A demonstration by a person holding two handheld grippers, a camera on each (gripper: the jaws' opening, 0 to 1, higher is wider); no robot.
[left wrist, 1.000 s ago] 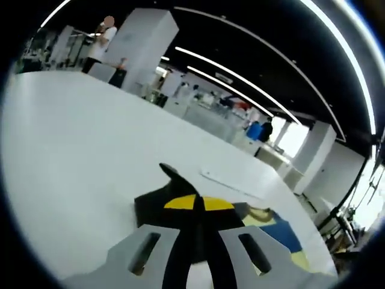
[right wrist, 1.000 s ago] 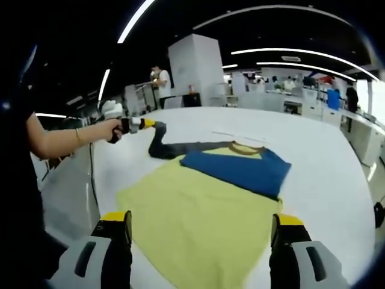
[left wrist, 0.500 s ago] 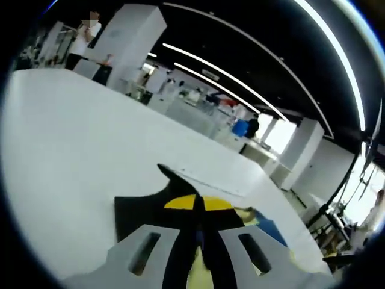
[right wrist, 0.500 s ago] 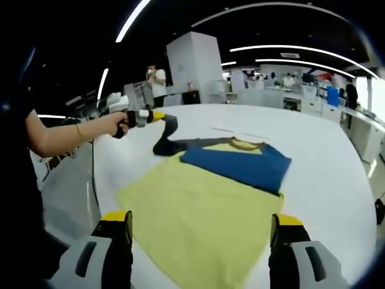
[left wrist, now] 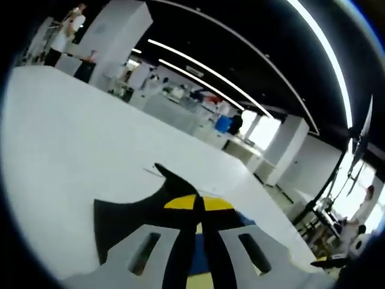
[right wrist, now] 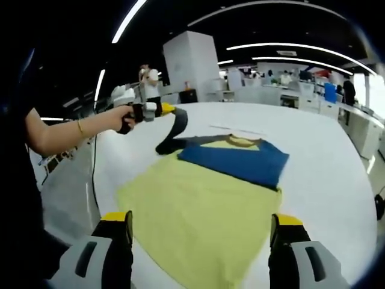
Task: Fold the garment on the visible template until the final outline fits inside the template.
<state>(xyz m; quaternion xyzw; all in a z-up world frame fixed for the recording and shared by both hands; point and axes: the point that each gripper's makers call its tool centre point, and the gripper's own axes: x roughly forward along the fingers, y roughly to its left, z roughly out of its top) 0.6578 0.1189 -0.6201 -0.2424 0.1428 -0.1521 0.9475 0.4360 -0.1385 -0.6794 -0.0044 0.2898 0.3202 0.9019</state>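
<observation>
A yellow garment (right wrist: 198, 205) lies flat on the white table (right wrist: 325, 162), with a blue sleeve (right wrist: 237, 161) folded across its upper part. Its other sleeve, dark grey (right wrist: 174, 129), is lifted off the table at the far left, and my left gripper (right wrist: 163, 109) is shut on its end. In the left gripper view the same dark sleeve (left wrist: 129, 214) hangs from my left gripper (left wrist: 198, 208), whose yellow tips are pressed together. My right gripper (right wrist: 201, 232) stands open above the garment's near hem, holding nothing. I cannot make out a template outline.
A thin white strip (right wrist: 231, 129) lies on the table beyond the collar. A person's bare arm (right wrist: 66, 135) reaches in from the left. White pillars, desks and a standing person (right wrist: 149, 81) are far behind the table. Bare table lies right of the garment.
My left gripper has raised the dark sleeve off the table and carried it toward the garment's middle. The right gripper has stayed where it was.
</observation>
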